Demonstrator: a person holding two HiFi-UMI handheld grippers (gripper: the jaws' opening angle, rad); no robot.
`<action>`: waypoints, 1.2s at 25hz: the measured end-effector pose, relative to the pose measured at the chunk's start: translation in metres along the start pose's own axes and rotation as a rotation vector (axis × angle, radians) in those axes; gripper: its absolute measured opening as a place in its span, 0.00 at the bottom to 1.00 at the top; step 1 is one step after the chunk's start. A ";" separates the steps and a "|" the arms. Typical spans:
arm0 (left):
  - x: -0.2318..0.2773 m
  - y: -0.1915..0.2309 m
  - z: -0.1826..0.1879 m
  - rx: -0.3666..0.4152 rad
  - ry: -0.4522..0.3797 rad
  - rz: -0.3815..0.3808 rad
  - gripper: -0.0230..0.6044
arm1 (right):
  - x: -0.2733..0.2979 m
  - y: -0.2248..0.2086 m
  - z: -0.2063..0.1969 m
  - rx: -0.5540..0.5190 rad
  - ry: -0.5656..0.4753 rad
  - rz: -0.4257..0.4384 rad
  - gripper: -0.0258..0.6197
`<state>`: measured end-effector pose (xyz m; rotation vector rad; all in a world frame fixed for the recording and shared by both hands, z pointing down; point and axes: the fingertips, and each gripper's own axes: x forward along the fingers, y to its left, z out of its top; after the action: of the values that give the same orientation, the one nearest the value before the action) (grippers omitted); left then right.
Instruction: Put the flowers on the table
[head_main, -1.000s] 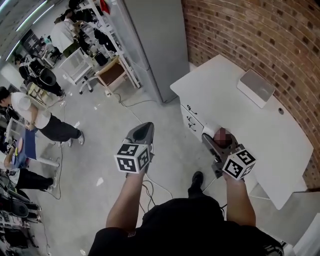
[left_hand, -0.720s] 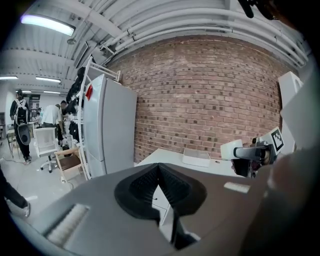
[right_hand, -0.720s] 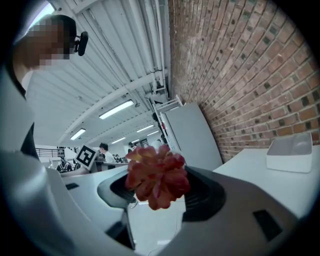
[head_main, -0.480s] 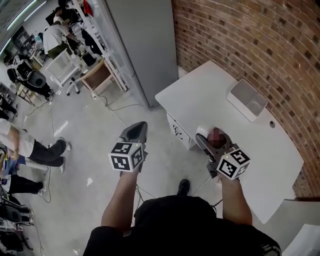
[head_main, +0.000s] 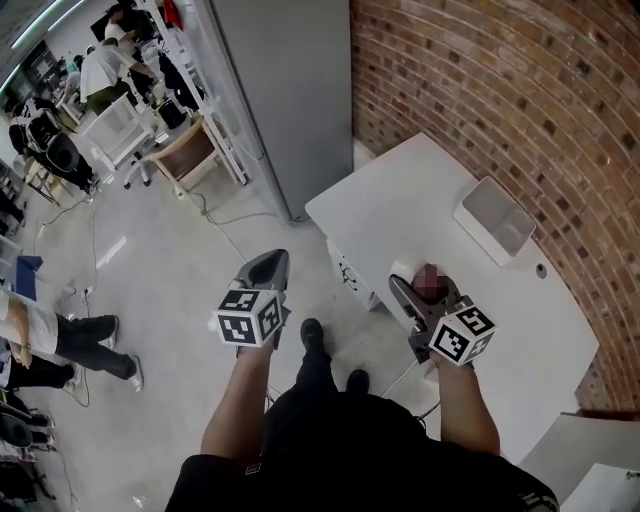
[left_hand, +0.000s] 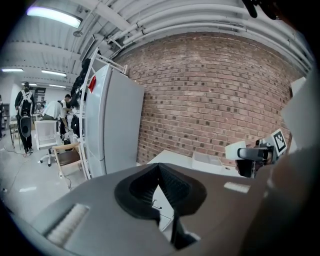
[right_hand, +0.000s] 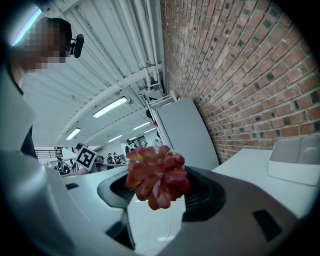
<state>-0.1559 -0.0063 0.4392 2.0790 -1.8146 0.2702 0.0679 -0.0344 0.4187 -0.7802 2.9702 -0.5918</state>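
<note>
A pink-red flower head (right_hand: 157, 175) sits between the two jaws of my right gripper (right_hand: 157, 194), which is shut on it. From the head view, the flower (head_main: 430, 281) and right gripper (head_main: 421, 292) hover over the near edge of the white table (head_main: 400, 215) by the brick wall. My left gripper (head_main: 272, 262) hangs over the floor left of the table, its jaws shut with nothing in them. In the left gripper view the jaws of that gripper (left_hand: 160, 172) meet at the tip, and the table (left_hand: 175, 157) lies ahead.
A white tray (head_main: 493, 218) lies on the table near the wall. A tall grey cabinet (head_main: 275, 90) stands left of the table. A chair (head_main: 185, 150) and several people are further off at the left. A cable (head_main: 240, 225) runs over the floor.
The person has stepped forward, one foot now showing between the grippers. The table sits slightly closer in view. Both grippers keep their pose, the flower still in the right one.
</note>
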 end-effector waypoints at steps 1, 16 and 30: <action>0.008 0.004 -0.001 -0.011 0.000 -0.005 0.05 | 0.004 -0.004 -0.002 0.000 0.009 -0.007 0.43; 0.159 0.088 0.075 0.027 -0.018 -0.189 0.05 | 0.151 -0.072 0.043 -0.048 0.042 -0.135 0.43; 0.229 0.086 0.078 0.030 0.066 -0.257 0.05 | 0.172 -0.125 0.027 0.026 0.087 -0.214 0.43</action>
<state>-0.2129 -0.2552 0.4673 2.2662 -1.4947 0.2941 -0.0205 -0.2264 0.4531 -1.1070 2.9707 -0.6877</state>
